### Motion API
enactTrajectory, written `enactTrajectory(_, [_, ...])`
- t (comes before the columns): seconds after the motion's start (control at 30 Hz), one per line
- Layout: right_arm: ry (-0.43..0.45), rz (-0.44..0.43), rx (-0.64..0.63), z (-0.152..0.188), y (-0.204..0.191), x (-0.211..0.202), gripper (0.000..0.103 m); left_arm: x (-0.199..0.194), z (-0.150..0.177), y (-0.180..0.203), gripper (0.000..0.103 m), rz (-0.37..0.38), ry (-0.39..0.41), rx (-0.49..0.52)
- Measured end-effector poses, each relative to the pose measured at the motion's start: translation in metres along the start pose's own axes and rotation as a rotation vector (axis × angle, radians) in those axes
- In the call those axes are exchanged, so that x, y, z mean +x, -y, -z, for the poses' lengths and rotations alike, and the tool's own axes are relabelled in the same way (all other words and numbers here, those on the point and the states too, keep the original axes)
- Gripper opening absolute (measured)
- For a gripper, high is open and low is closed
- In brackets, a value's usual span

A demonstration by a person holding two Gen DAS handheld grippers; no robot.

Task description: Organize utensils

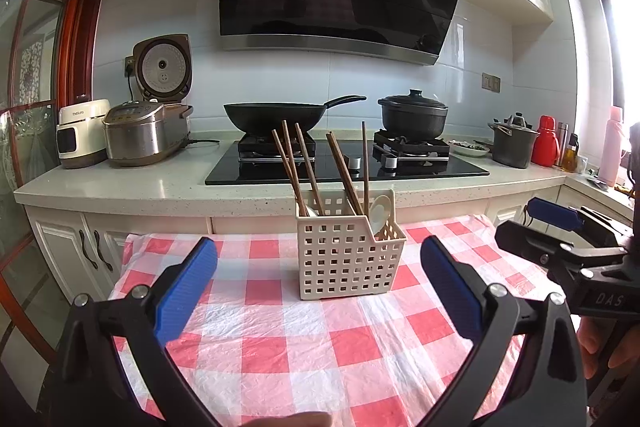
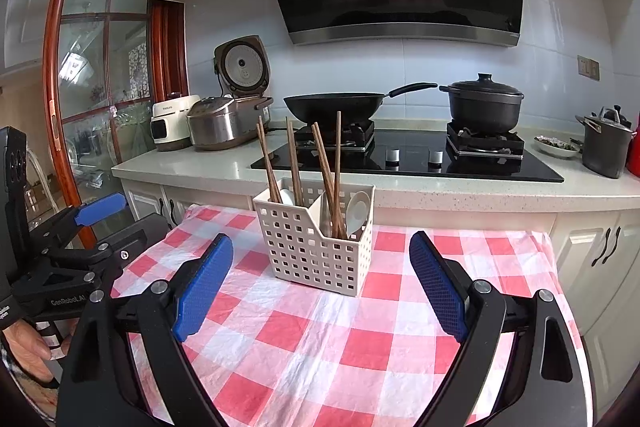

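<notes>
A cream perforated utensil basket stands on the red-and-white checked tablecloth; it also shows in the right wrist view. Several brown chopsticks stand upright in it, split between two compartments. A white spoon leans in the right compartment, and another white spoon sits in the left one. My left gripper is open and empty, in front of the basket. My right gripper is open and empty too, and shows at the right of the left wrist view.
Behind the table runs a counter with a black hob, a wok, a lidded black pot, rice cookers, a grey pot and bottles. White cabinets stand below.
</notes>
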State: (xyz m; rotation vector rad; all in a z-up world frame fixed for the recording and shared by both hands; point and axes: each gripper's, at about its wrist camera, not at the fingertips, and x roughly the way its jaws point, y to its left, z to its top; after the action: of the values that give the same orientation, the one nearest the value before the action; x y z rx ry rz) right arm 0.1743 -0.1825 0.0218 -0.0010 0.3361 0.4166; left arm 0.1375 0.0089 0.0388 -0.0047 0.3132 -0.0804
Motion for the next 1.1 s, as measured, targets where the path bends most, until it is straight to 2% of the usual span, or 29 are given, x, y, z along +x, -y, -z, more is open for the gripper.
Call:
enactTrajectory(0.33, [-0.006,0.003,0.004,0.0024,0.0024,0.0023,0.084,-0.0023,0.0004,-0.0006,0.098,0.023,-0.003,-0.005])
enactTrajectory(1.1, [-0.005,0.000,0.015,0.0031,0.0057,0.0015,0.084,-0.0008,0.0019,-0.0002,0.098,0.024,-0.010,0.001])
